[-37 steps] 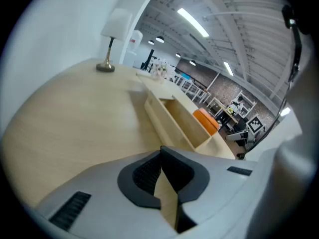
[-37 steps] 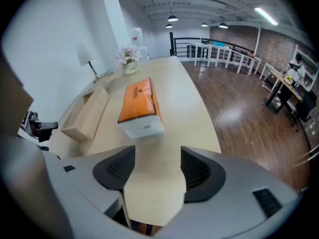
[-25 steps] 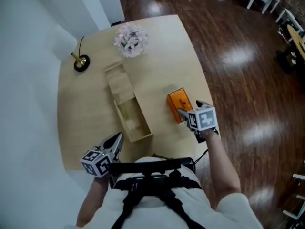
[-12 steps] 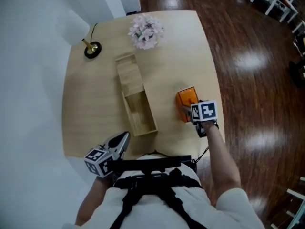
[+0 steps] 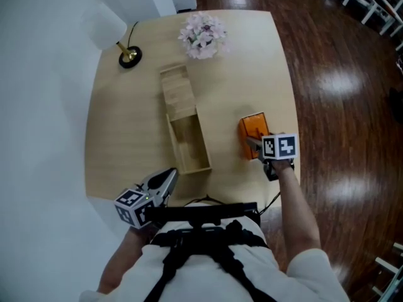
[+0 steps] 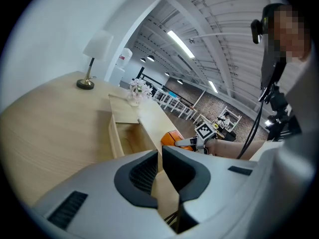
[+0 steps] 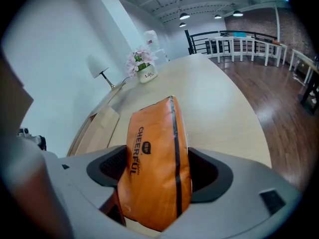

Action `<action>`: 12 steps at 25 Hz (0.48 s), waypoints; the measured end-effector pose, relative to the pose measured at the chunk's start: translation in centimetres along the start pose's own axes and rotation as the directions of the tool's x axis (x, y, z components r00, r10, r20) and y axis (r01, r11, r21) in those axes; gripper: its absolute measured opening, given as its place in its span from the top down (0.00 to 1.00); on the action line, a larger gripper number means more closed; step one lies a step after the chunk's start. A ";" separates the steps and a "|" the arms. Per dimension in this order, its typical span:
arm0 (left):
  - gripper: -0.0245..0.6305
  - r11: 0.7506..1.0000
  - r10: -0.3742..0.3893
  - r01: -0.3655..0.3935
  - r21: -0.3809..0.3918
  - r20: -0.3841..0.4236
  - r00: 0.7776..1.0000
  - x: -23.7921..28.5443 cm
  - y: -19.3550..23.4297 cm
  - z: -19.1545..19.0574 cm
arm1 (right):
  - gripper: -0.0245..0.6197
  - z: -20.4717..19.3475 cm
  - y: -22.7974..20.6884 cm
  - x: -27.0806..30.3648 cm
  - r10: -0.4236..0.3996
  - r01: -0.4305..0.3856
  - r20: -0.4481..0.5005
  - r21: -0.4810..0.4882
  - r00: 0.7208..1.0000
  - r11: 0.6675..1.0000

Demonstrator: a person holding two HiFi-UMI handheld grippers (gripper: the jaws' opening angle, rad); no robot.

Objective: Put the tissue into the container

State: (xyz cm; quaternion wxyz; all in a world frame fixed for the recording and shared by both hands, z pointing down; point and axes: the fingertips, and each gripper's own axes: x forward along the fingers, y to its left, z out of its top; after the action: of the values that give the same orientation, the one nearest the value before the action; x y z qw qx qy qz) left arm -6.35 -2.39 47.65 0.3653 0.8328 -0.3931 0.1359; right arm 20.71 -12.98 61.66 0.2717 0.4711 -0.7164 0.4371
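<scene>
An orange tissue pack (image 5: pixel 253 129) lies near the right edge of the wooden table (image 5: pixel 123 137). My right gripper (image 5: pixel 256 146) is shut on its near end, and the pack (image 7: pixel 154 153) fills the gap between both pads. The container (image 5: pixel 187 145) is a long open wooden box in the table's middle, empty inside, with its lid (image 5: pixel 175 93) slid toward the far end. My left gripper (image 5: pixel 165 182) hovers at the table's near edge, just short of the box (image 6: pixel 127 138). Its jaws are shut on nothing.
A vase of pink flowers (image 5: pixel 203 35) stands at the far side of the table. A lamp (image 5: pixel 129 56) with a white shade stands at the far left by the white wall. Dark wood floor lies beyond the table's right edge (image 5: pixel 293 118).
The head view has shifted, so the table sits further right in frame. The right gripper stays at the pack's near end. The left gripper has hardly moved.
</scene>
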 end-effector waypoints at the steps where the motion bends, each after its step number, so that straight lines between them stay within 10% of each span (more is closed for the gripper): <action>1: 0.94 1.000 0.001 -0.001 -0.001 0.000 1.000 0.0 0.0 0.0 | 0.36 0.1 0.0 -0.1 0.000 0.000 0.005 0.000 1.000 1.000; 12: 0.94 1.000 -0.010 0.010 0.001 0.004 1.000 0.0 0.0 0.1 | 0.42 0.3 -0.3 -0.9 -0.023 0.020 0.038 0.060 0.999 0.998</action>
State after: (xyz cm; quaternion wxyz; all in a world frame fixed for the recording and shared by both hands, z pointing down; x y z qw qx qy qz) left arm -6.36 -2.45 47.53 0.3648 0.8351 -0.3897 0.1328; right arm 21.36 -12.88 60.89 0.2480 0.4951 -0.7031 0.4462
